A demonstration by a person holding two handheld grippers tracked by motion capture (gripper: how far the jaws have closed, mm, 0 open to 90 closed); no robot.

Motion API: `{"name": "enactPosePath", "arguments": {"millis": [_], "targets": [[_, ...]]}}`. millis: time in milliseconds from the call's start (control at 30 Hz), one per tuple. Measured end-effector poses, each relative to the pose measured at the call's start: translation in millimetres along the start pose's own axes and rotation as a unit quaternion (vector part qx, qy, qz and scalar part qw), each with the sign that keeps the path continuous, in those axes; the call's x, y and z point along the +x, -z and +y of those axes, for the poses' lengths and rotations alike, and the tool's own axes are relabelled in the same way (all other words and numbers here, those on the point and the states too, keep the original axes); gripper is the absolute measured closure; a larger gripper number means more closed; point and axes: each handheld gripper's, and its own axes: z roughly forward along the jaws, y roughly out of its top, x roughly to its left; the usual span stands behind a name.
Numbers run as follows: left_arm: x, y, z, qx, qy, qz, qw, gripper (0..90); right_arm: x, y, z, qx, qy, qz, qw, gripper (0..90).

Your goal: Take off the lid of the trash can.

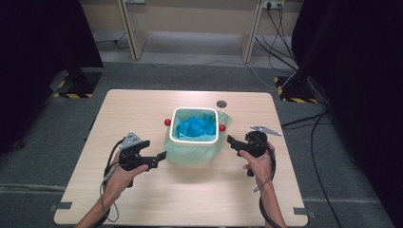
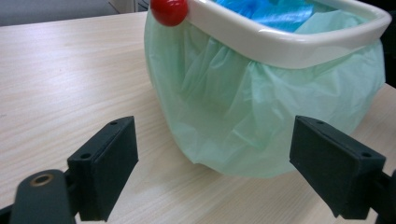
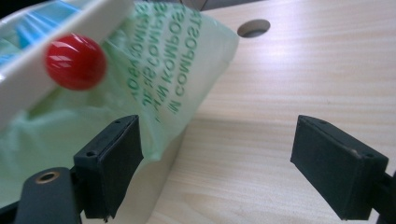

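Both the left gripper (image 1: 161,156) and right gripper (image 1: 231,140) gape empty beside the green bag (image 3: 163,84), whose mirrored print includes "KOMPOST".

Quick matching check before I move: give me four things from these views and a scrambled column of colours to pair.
Things:
1. knob
2. bin rim
3. outer bag
4. inner bag

Colours:
A. blue
B. pale green
C. red
D. white

Pairs: 1-C, 2-D, 3-B, 4-A
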Motion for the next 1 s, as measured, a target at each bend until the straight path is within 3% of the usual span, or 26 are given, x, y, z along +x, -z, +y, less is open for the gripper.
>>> {"name": "enactPosePath", "arguments": {"millis": [367,633,800,1000], "targets": [[-7.3,1.6,8.9,-0.016,-0.015,-0.009,0.9997,14.7,16.7,15.9,32.4,-0.025,0.014,0.015,0.9995,19.5],[-21.5,-5.2,15.7,-0.017,-0.037,-0.020,0.9990,14.7,43.8,4.6,64.0,-0.012,0.056,0.011,0.9983,34.9],[-24.9,-8.8,23.2,-0.021,-0.049,-0.017,0.9984,14.7,54.3,-6.0,76.5,0.000,0.061,0.005,0.9981,42.4],[-26.6,-15.5,24.9,-0.016,-0.051,-0.021,0.9983,14.7,61.4,-17.8,85.3,0.010,0.069,-0.008,0.9975,43.9]]}}
